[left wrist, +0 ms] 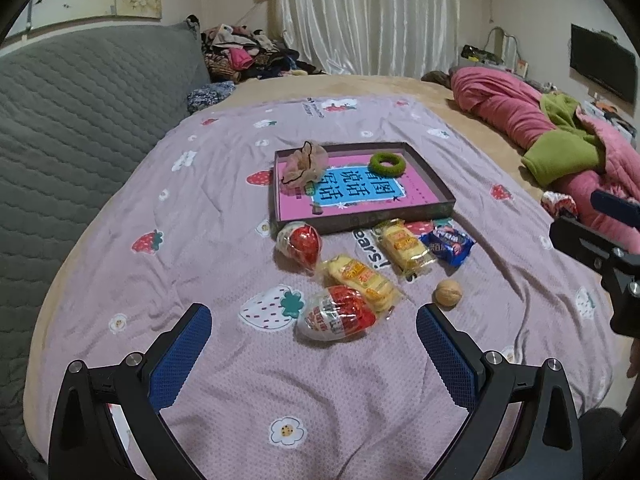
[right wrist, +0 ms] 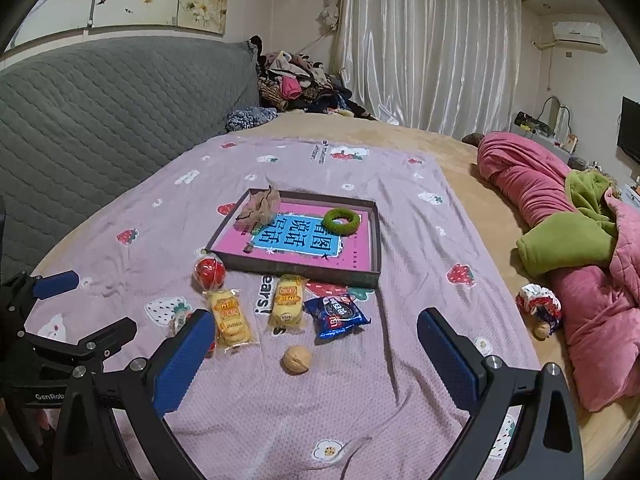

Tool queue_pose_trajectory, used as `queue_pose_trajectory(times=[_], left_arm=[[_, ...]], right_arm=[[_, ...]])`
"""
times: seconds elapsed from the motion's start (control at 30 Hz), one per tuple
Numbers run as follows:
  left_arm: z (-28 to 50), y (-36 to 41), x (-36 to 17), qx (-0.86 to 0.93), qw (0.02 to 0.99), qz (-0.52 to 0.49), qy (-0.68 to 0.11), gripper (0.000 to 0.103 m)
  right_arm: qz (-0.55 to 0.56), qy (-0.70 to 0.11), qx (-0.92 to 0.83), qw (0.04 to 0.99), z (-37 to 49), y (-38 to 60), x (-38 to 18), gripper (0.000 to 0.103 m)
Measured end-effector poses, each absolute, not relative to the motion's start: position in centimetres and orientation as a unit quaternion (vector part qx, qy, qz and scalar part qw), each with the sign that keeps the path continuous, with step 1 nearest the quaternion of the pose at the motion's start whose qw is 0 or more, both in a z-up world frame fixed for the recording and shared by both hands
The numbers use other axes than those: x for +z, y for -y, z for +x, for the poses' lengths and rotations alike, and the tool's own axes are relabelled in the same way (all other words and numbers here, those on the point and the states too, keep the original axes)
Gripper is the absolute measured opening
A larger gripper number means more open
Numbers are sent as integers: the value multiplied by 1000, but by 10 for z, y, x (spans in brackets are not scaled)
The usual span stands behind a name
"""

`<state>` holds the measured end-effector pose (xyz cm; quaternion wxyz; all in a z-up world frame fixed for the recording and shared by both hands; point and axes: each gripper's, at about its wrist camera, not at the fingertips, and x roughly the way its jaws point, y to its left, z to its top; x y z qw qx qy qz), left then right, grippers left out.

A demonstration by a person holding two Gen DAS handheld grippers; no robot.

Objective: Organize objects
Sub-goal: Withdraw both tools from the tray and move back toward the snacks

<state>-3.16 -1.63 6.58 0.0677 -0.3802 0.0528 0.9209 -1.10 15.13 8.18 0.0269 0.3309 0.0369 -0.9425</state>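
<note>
A lilac blanket (left wrist: 224, 208) printed with strawberries lies spread over the bed (right wrist: 452, 148), and the things to be sorted sit on it. Toward the far side is a shallow dark tray (left wrist: 432, 176) with a pink and blue card lining its floor. Inside it, a beige hair scrunchie (left wrist: 304, 164) rests in the far left corner and a green ring (left wrist: 387, 163) lies near the far rim.

In front of the tray, on the blanket, are the loose items: a red snack ball (left wrist: 302, 242) just by the tray's near left corner, two yellow cake packets (left wrist: 362, 278) (left wrist: 402, 246), a blue biscuit packet (left wrist: 450, 246), a red and white snack packet (left wrist: 338, 314) and a walnut (left wrist: 449, 293).

The left hand-held gripper (left wrist: 314, 340) hovers above the blanket with its blue-padded fingers spread wide, holding nothing; the red and white packet lies between and just beyond its tips. The right hand-held gripper (right wrist: 316, 340) is likewise wide open and empty, with the walnut in the gap ahead of it. A pink quilt (right wrist: 560, 240) is heaped at the right.
</note>
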Motion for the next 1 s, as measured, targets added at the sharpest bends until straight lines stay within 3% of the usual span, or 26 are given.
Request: queue_pose_trajectory(times=[1.0], left_arm=[[-42,7,-11,918,133,-366,-78,102]], right_arm=[[383,-31,-923,15,-31,-167,13,102]])
